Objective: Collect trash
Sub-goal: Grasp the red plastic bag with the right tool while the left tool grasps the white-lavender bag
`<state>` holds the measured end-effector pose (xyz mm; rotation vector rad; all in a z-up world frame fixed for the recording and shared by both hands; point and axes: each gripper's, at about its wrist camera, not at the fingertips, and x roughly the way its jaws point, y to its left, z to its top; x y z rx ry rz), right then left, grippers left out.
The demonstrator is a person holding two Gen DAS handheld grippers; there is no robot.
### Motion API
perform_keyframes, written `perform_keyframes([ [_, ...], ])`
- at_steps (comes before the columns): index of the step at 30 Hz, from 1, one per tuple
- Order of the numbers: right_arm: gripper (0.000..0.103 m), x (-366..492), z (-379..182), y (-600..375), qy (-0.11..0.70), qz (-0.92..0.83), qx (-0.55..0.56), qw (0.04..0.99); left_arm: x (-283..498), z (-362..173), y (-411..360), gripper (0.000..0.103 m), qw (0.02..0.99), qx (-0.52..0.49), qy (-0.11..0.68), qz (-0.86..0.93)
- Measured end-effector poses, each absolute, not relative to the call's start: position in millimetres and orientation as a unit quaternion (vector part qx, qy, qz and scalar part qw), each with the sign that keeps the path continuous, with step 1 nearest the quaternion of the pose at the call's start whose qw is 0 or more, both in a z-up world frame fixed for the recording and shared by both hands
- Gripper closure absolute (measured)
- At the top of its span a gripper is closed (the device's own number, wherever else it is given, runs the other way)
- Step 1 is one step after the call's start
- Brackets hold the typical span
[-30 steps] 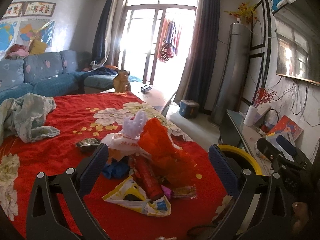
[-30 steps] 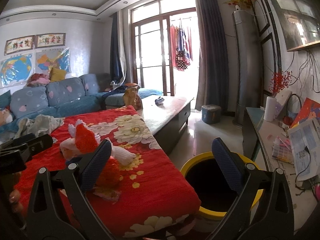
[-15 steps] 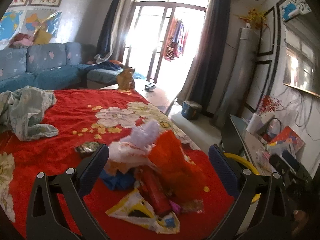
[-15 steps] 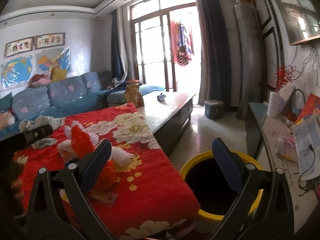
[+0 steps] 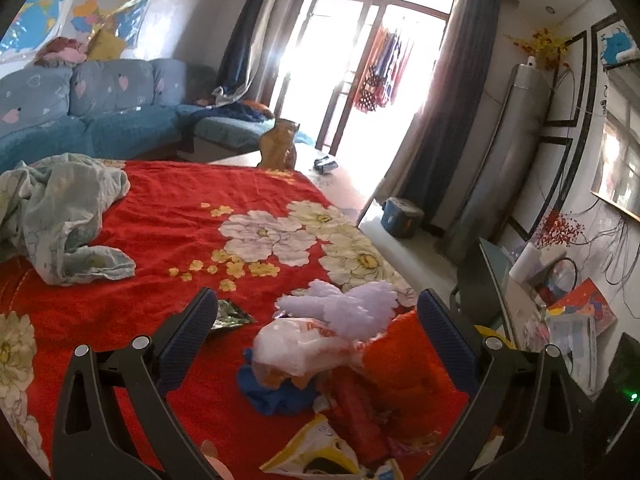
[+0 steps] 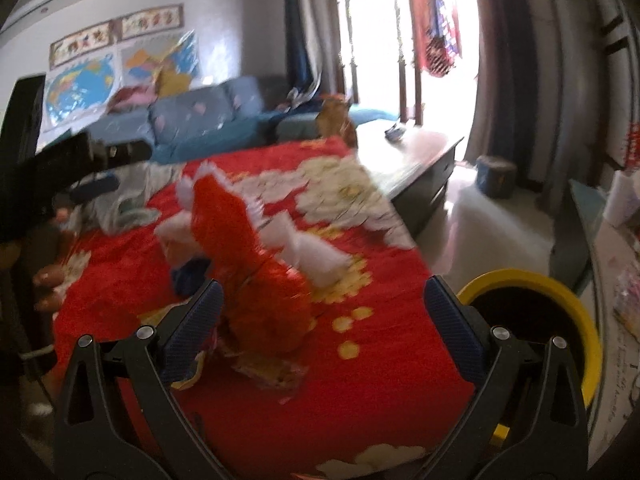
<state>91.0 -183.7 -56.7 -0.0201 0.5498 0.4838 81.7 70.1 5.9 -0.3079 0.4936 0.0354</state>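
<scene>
Yellow-rimmed bin (image 6: 532, 312), one trash heap (image 5: 344, 364)

I am seeing the trash pile (image 5: 352, 376) lying heaped on the red floral cloth: white, orange and blue bags, red tube, yellow wrapper. Yellow-rimmed bin (image 6: 532, 316) is standing just beside it.

Crumpled pale cloth (image 5: 64, 216) on red floral blanket (image 5: 168, 216) far left of the fingers, blue sofa (image 5: 100, 108) and orange figurine (image 5: 280, 144) beyond them.

Red floral cloth (image 5: 168, 216), yellow-rimmed bin (image 6: 532, 280)
</scene>
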Motion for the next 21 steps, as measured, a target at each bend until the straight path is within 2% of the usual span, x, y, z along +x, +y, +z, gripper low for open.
perform_keyframes([
  [9,0.012,113.0,-74.6,-159.1,0.315,0.278,-0.023,0.907,116.1,-13.3,78.5,0.008,0.937,-0.186,0.293,-0.033],
  [10,0.015,114.4,-76.6,-158.3,0.318,0.282,-0.022,0.905,119.3,-15.1,78.0,0.012,0.935,-0.188,0.298,-0.035],
  [11,0.016,115.9,-78.1,-156.9,0.323,0.287,-0.021,0.902,122.9,-17.2,77.3,0.02,0.933,-0.19,0.302,-0.038],
  [14,0.024,118.9,-82.7,-152.9,0.337,0.302,-0.019,0.892,130.8,-22.3,78.4,0.03,0.927,-0.204,0.311,-0.047],
  [18,0.039,123.0,-87.8,-149.5,0.352,0.318,-0.011,0.88,139.8,-29.7,77.4,0.042,0.917,-0.225,0.324,-0.061],
  [21,0.056,122.0,-90.5,-148.3,0.362,0.33,-0.005,0.872,142.7,-34.1,75.6,0.064,0.911,-0.236,0.331,-0.069],
])
